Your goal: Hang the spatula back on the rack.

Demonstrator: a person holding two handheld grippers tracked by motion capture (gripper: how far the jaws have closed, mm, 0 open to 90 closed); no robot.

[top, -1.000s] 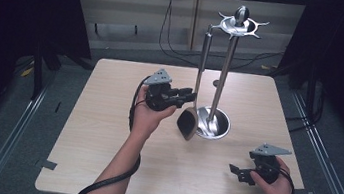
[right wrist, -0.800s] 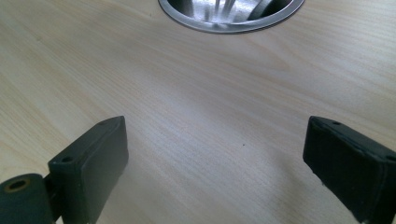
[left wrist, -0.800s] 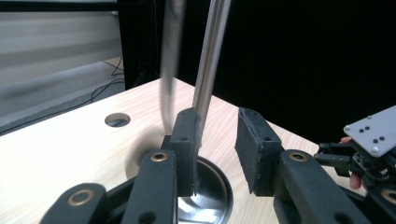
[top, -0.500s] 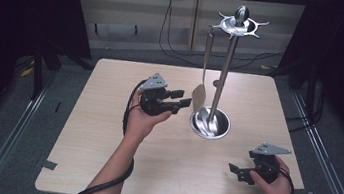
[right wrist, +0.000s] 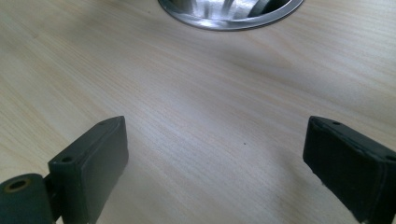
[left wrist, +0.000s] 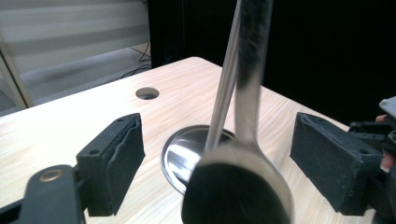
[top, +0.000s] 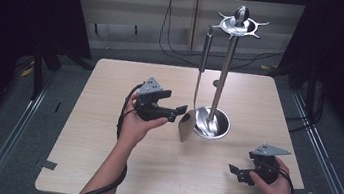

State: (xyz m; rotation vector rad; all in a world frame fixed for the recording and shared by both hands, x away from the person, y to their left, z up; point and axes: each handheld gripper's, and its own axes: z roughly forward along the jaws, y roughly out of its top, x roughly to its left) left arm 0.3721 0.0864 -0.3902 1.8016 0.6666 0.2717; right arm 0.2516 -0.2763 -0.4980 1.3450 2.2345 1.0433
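The metal spatula (top: 188,124) hangs from the utensil stand (top: 223,73) on the wooden table (top: 101,158), its blade between your left gripper's (top: 178,112) released jaws, apart from both. Your right gripper (top: 236,172) rests spread wide near the table's front edge.

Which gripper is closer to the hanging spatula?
The left gripper: its open fingers sit just left of the spatula blade. The right gripper rests open near the table's front right, well away.
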